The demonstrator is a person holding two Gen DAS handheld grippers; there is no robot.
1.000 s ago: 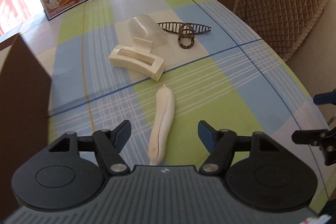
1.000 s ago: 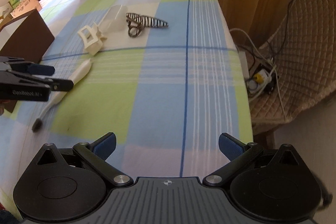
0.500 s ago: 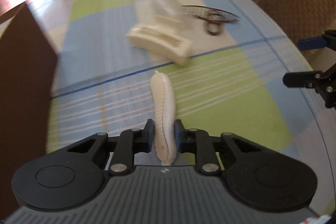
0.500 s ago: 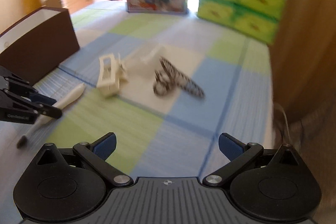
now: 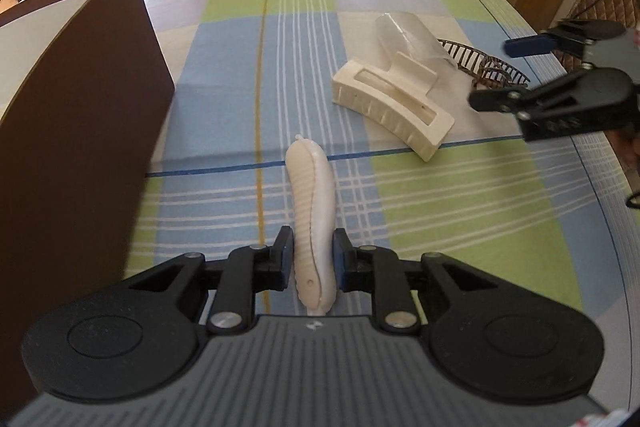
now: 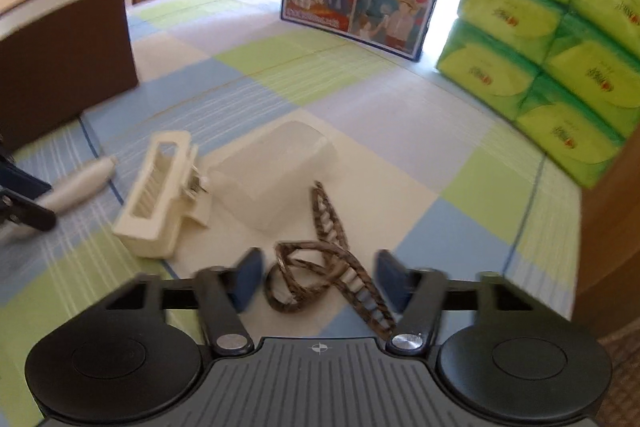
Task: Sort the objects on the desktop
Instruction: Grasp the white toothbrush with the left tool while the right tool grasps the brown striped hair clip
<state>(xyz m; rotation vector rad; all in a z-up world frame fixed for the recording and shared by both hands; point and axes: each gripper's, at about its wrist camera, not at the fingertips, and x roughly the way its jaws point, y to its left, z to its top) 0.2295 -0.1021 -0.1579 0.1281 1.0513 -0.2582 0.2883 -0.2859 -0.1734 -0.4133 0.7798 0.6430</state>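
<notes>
The left hand-held gripper [image 5: 308, 263] is pinching a slim cream-white ribbed plastic pen-like tool [image 5: 311, 223], its blue pads pressed on both sides of the body near the rear end; the tool's front end points away over the checked green, blue and white cloth of the surface [image 5: 460, 227]. A tall dark brown box [image 5: 76, 131] stands just to its left. The right hand-held gripper [image 6: 318, 279] is closing its jaws around a brown tortoiseshell plastic hair claw [image 6: 316, 275], which lies on the surface between the pads (they do not yet press on it). Just beyond lie a large cream rectangular hair claw [image 6: 160, 195] and a translucent frosted plastic claw [image 6: 272, 175], touching each other.
</notes>
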